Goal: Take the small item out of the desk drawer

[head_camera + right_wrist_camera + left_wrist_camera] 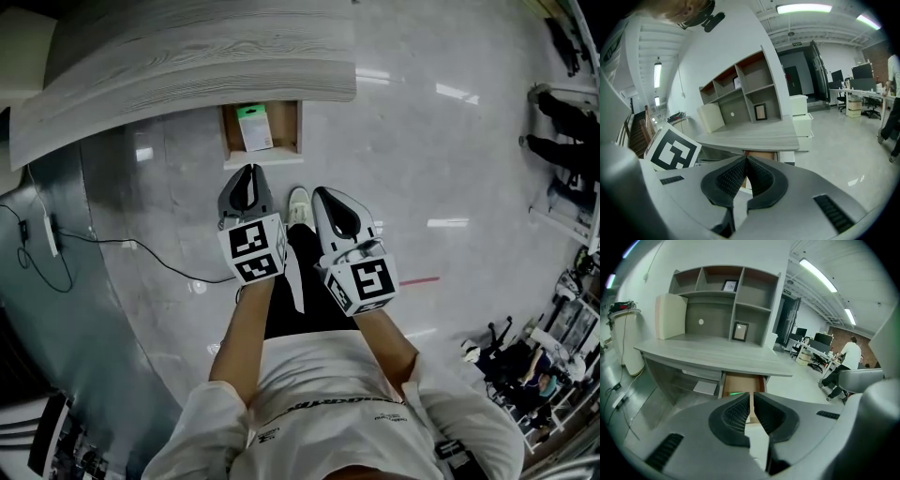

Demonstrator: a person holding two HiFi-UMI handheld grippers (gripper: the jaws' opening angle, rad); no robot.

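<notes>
Standing on a pale, glossy floor (pixel 450 141), the person faces a grey wood-grain desk (pixel 187 66) with an open shelf unit (pixel 722 301) on its top. Under the desk's front edge a brown drawer (pixel 290 122) is already pulled out, so the opening part of the job looks done.

Both tools are held side by side in front of the body, short of the drawer and pointed toward it. The left gripper (pixel 249 171) has its jaws drawn together with only a sliver between the ribbed pads, and nothing is caught there. The right gripper (pixel 320 193) is likewise closed, tips meeting, and carries nothing.

The small item (pixel 254 127), a flat white piece with a green end, lies inside the drawer toward its left side, untouched. In the left gripper view its green edge shows just above the closed jaws.

What remains, by the look of it, is nearly everything that matters: bringing one gripper to the drawer, parting its jaws, closing them on the item and lifting it clear.
</notes>
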